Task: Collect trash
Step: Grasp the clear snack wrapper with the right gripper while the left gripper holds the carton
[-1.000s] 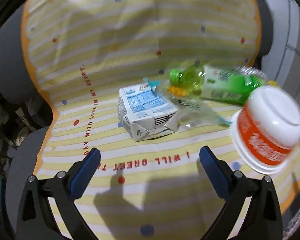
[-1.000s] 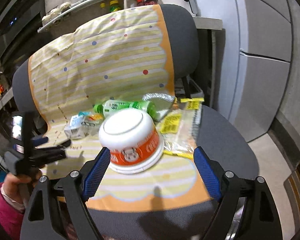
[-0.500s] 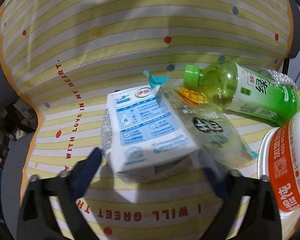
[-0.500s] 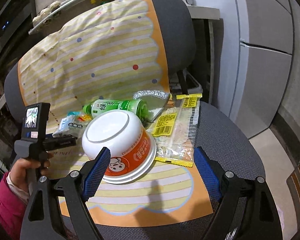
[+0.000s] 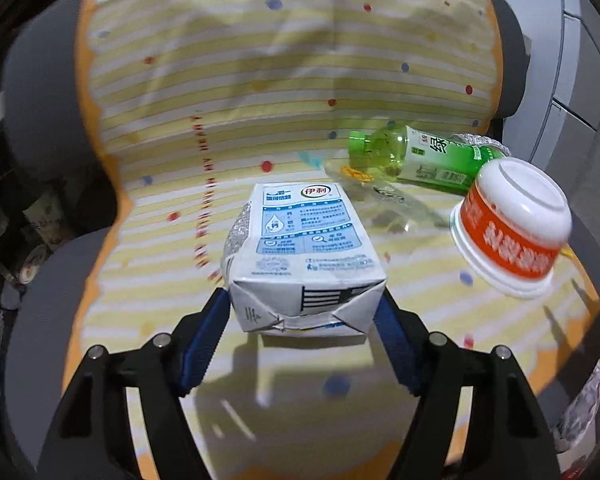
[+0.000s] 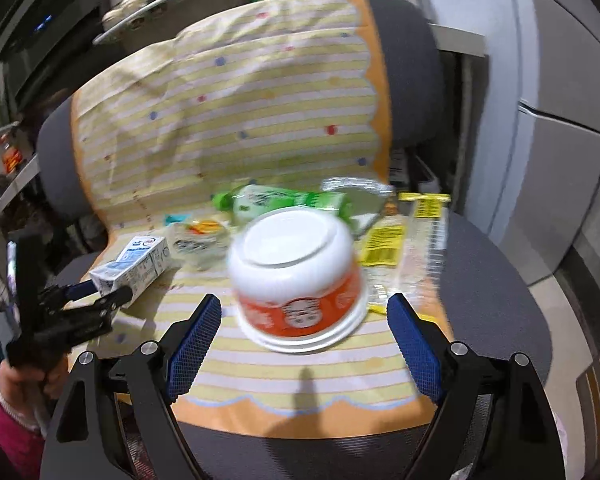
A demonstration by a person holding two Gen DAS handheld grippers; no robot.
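Closing hand-held gripper, left: the left hand-held gripper (image 5: 304, 312) had its blue pads on either side of the milk carton (image 5: 300, 248), jaws drawing in — the pads looked right against the carton's folded end, though firm pressure could not be told.
Milk carton: white and blue, lying on its side at the left part of the seat, folded end toward the left camera; from the right wrist view it sat at the left edge of the cloth (image 6: 132, 264).
Right hand-held gripper: the right hand-held gripper (image 6: 304, 336) stood wide, nothing between the pads, the upturned bowl just ahead of them.
Bowl: a white and orange instant-noodle bowl (image 6: 300, 276), upside down on the cloth.
Bottle: a green plastic bottle (image 5: 420, 156) lying on its side behind the bowl, cap toward the left.
Clear wrapper: a crumpled clear wrapper (image 5: 380, 196) between carton and bottle.
Yellow packets: flat yellow-printed packets (image 6: 404, 236) to the right of the bowl — partly on the bare seat.
Cloth: a yellow striped, dotted cloth (image 5: 260, 80) draped over the grey chair (image 6: 492, 288), back and seat.
Person: a hand in a pink sleeve (image 6: 24, 384) gripped the left tool's handle.
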